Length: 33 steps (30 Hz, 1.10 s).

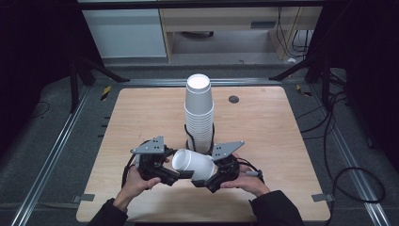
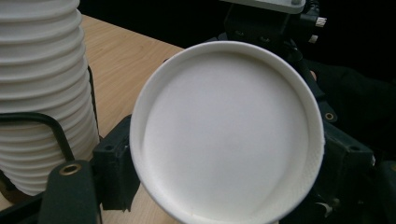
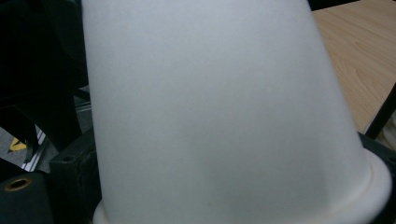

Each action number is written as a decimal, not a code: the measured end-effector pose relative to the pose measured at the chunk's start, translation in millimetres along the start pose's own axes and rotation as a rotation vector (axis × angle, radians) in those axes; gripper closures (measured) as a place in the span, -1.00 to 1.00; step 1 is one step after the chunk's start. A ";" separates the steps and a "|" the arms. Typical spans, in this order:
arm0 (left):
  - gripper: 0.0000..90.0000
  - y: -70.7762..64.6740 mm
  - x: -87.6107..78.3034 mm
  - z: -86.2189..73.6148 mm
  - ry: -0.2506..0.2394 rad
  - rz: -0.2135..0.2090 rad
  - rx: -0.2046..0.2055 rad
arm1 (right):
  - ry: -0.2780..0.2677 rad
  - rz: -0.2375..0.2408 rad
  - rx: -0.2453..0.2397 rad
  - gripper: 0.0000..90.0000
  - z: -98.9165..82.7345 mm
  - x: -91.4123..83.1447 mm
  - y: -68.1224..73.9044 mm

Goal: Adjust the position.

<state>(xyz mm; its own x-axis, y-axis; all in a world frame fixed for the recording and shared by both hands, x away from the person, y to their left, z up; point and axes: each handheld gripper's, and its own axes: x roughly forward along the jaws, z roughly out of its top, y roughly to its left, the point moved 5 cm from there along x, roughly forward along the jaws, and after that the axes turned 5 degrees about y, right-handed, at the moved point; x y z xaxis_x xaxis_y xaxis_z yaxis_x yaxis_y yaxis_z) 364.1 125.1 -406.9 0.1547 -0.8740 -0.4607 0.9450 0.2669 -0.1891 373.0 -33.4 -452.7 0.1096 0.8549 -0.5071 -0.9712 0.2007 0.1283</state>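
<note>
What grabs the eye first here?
A tall stack of white cups stands upside down near the middle of the wooden table. Just in front of it, a single white cup lies on its side in the air between the left gripper and the right gripper, its closed base toward the left one.

Matt white, seemingly paper cup (image 1: 194, 164); smooth wood-grain table (image 1: 263, 127).
</note>
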 end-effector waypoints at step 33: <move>-0.51 1.9 -2.3 -1.1 0.009 -0.011 -0.007 | 0.032 0.000 -0.007 -0.82 -6.1 0.3 -0.9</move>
<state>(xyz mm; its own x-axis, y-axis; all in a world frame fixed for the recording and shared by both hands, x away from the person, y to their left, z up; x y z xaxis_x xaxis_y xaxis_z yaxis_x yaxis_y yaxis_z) 365.2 128.1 -407.1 0.1418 -0.8732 -0.4663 0.9446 0.2603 -0.2002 372.6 -36.2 -458.1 0.1033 0.8388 -0.5346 -0.9725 0.1979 0.1226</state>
